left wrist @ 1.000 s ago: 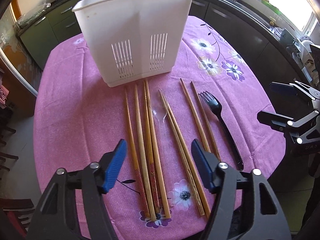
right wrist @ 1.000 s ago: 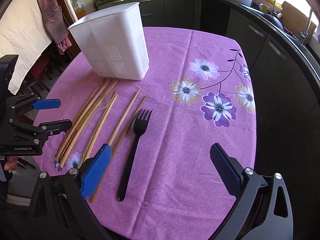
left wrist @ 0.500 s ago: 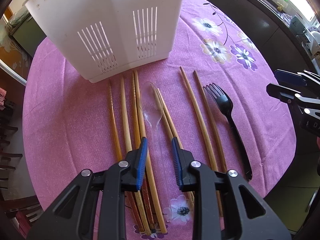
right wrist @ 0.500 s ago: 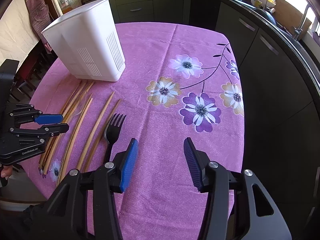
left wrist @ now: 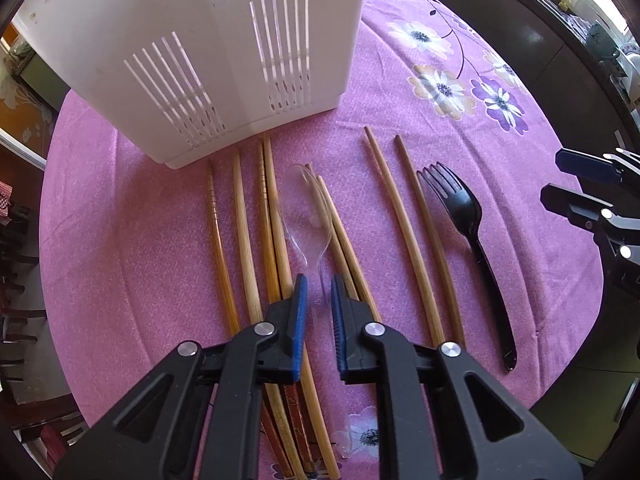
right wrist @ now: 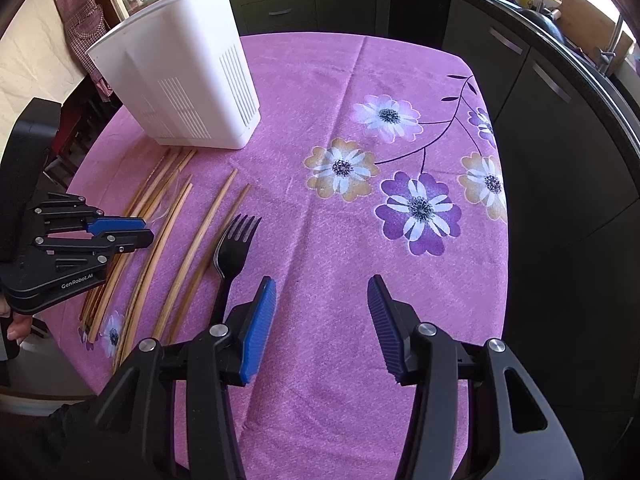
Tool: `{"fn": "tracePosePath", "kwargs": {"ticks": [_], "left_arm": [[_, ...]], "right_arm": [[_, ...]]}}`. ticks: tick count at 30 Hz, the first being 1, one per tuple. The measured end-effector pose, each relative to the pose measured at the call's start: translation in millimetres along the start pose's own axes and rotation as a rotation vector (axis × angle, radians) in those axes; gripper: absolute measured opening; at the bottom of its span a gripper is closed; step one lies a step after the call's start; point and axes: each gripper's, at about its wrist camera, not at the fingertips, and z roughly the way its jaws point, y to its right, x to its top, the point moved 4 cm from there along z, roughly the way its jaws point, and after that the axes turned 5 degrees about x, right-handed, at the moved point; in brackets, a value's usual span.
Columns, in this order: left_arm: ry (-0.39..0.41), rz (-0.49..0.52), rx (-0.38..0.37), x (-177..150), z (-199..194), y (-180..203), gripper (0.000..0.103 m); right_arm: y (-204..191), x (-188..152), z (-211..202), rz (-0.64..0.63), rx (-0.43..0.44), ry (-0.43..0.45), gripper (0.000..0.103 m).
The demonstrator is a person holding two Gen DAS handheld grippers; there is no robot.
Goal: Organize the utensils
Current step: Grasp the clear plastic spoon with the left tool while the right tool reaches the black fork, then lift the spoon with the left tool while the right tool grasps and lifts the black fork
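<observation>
A white slotted utensil holder stands at the back of the pink flowered tablecloth; it also shows in the right wrist view. Several wooden chopsticks lie in front of it, with a clear plastic spoon among them and a black plastic fork at the right. My left gripper is low over the spoon's handle, jaws narrowed around it with a small gap. My right gripper is open above bare cloth, just right of the fork.
Dark kitchen cabinets and a counter curve round the table's far and right sides. The table edge drops off at the front and left. A chair stands at the left.
My left gripper has moved forward and down over the spoon and narrowed its jaws. My right gripper narrowed, then reopened, and has shifted closer to the fork.
</observation>
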Motion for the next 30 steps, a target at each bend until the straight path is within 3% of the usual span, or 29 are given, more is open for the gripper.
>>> {"fn": "tracePosePath", "kwargs": {"ticks": [10, 14, 15, 18, 23, 30], "left_arm": [[0.001, 0.027, 0.038, 12, 13, 6, 0.011], [0.012, 0.013, 0.006, 12, 13, 6, 0.010], [0.020, 0.013, 0.000, 11, 11, 7, 0.010], [0.071, 0.014, -0.004, 7, -2, 7, 0.009], [0.166, 0.025, 0.023, 9, -30, 6, 0.009], [0.222, 0.023, 0.025, -2, -56, -3, 0.009]], "right_arm": [[-9, -2, 3, -0.022, -0.012, -0.028, 0.049], [-19, -6, 7, -0.049, -0.025, -0.052, 0.049], [-22, -7, 9, -0.052, -0.024, -0.061, 0.048], [-31, -10, 18, -0.056, 0.002, -0.099, 0.032], [-45, -10, 30, -0.057, 0.026, -0.123, 0.028], [-63, -4, 36, -0.049, 0.047, -0.144, 0.027]]}}
